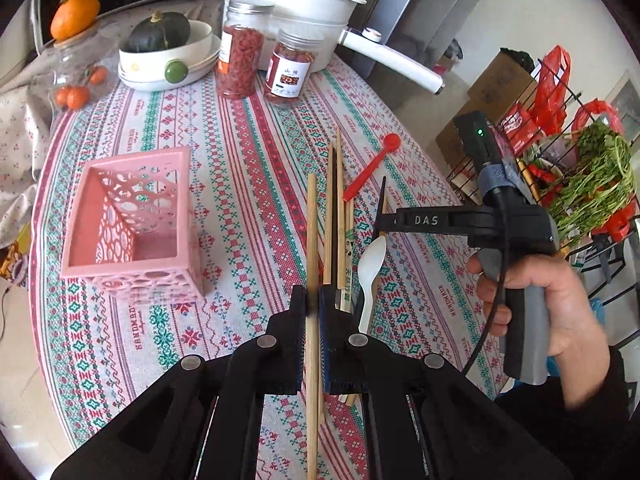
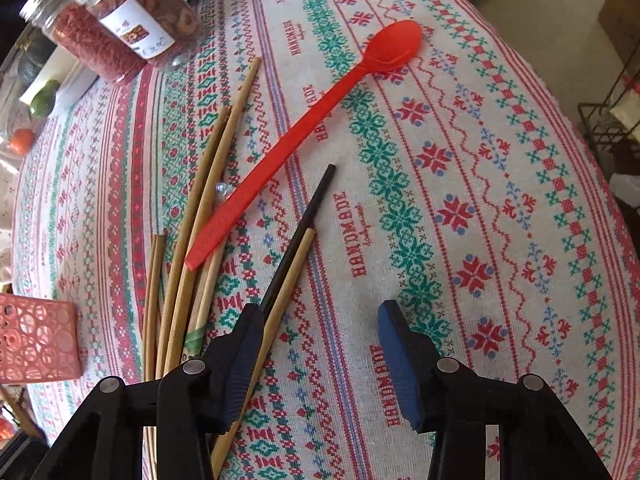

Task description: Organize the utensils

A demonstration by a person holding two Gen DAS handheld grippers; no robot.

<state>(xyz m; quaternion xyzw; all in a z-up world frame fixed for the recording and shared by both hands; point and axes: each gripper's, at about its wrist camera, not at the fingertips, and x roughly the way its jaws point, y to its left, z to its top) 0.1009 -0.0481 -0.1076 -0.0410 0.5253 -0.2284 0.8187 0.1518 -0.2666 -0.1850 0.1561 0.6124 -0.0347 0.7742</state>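
Observation:
My left gripper (image 1: 311, 300) is shut on a bamboo chopstick (image 1: 311, 240), held above the pile. Several bamboo chopsticks (image 1: 339, 216), a black chopstick (image 1: 379, 208), a white spoon (image 1: 370, 280) and a red spoon (image 1: 370, 174) lie on the patterned tablecloth. A pink openwork basket (image 1: 132, 224) stands to the left, open top toward me. My right gripper (image 2: 320, 356) is open low over the cloth; its left finger (image 2: 240, 364) is beside the black chopstick (image 2: 304, 224) and a bamboo one (image 2: 280, 304). The red spoon (image 2: 312, 124) lies ahead. The basket's corner (image 2: 36, 340) shows at left.
At the table's far side stand two jars (image 1: 256, 60) of dried red food, a white bowl with a green squash (image 1: 168, 48), a white pot (image 1: 320, 20) and oranges (image 1: 74, 16). A wire rack with greens (image 1: 592, 184) stands right of the table edge.

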